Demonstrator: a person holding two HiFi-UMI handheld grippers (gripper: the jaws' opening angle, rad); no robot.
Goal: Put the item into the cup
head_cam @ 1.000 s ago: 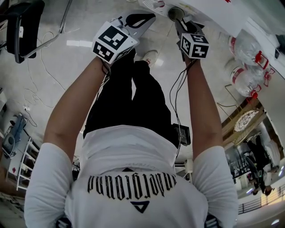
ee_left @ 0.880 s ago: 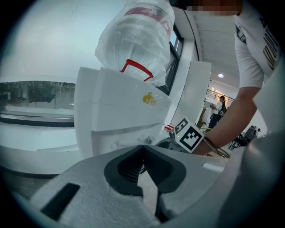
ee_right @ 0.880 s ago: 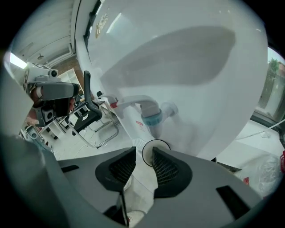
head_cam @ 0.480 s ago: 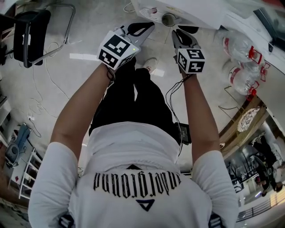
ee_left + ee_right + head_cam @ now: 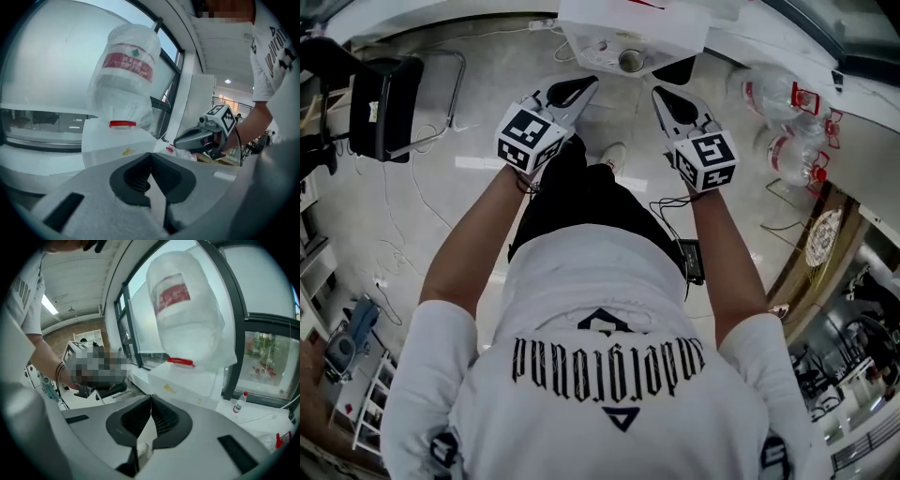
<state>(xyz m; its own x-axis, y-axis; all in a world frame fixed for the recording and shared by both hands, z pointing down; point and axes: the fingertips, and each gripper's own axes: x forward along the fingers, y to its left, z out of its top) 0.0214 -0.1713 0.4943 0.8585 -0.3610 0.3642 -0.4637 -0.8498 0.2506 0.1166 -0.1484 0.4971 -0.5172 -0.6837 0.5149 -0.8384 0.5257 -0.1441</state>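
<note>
In the head view a small round cup (image 5: 630,61) stands on a white tabletop (image 5: 675,33) at the top of the frame. No item to go in it can be made out. My left gripper (image 5: 589,84) and right gripper (image 5: 660,94) are held out side by side just short of that table, both shut with nothing between the jaws. The left gripper view shows my left gripper (image 5: 151,155) with its tips touching, and the right gripper (image 5: 201,137) beyond. The right gripper (image 5: 151,398) looks the same in its own view.
A white water dispenser (image 5: 112,143) carries a plastic-wrapped bottle (image 5: 126,70), also seen as the bottle (image 5: 185,305) on the dispenser (image 5: 187,385). A small red-capped bottle (image 5: 239,401) stands beside it. On the floor are water jugs (image 5: 783,117), a black chair (image 5: 384,103) and loose cables.
The white table and cup have come further down into the head view. Both grippers now sit lower in the frame and a little wider apart, still shut.
</note>
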